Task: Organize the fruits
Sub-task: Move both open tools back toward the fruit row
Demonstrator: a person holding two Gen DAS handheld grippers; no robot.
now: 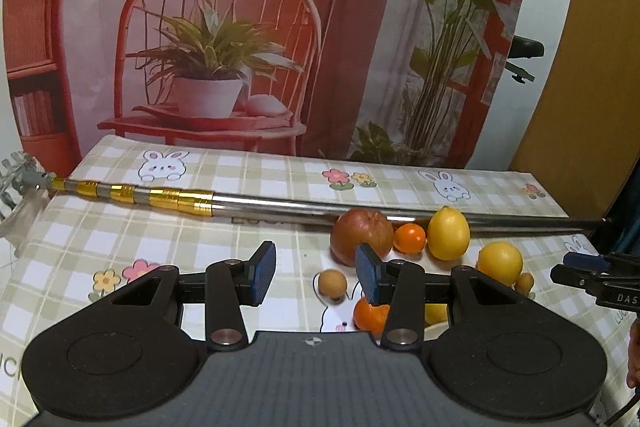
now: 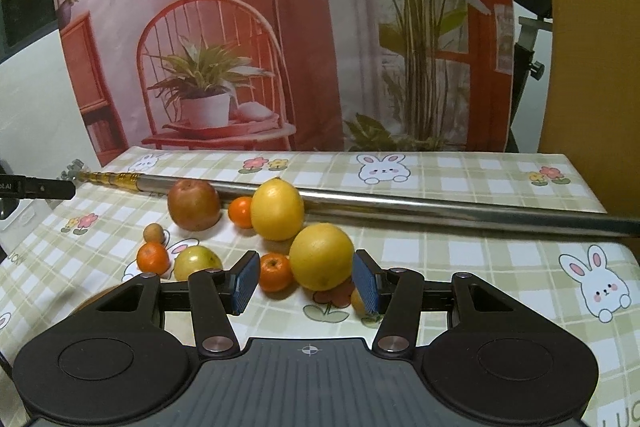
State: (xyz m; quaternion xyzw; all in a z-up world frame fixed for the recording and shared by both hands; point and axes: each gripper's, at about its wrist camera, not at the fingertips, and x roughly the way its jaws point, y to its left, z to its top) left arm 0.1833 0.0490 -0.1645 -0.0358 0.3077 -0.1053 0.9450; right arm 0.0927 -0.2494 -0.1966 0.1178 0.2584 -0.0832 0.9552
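The fruits lie loose in a cluster on the desk [image 2: 480,259], which wears a green-and-white checked cloth printed with rabbits and flowers. A dull reddish-brown apple [image 2: 194,205] sits at the far left of the group, a small glossy tangerine [image 2: 241,212] just beside it, then a smooth yellow lemon [image 2: 277,209]. Nearer, a large round yellow orange [image 2: 322,256] touches a second tangerine [image 2: 275,271]. To the left lie a yellow-green fruit [image 2: 198,261], a third tangerine [image 2: 153,258] and a small tan round fruit [image 2: 153,233]. Behind them a long shiny metal pole [image 2: 440,211] with gold bands at its left end crosses the desk.

The right claw [image 2: 306,281] has its blue ribbed pads apart, holding nothing, just near of the large orange. The left claw [image 1: 316,277] is likewise spread and empty, above the cloth near the apple [image 1: 362,235].
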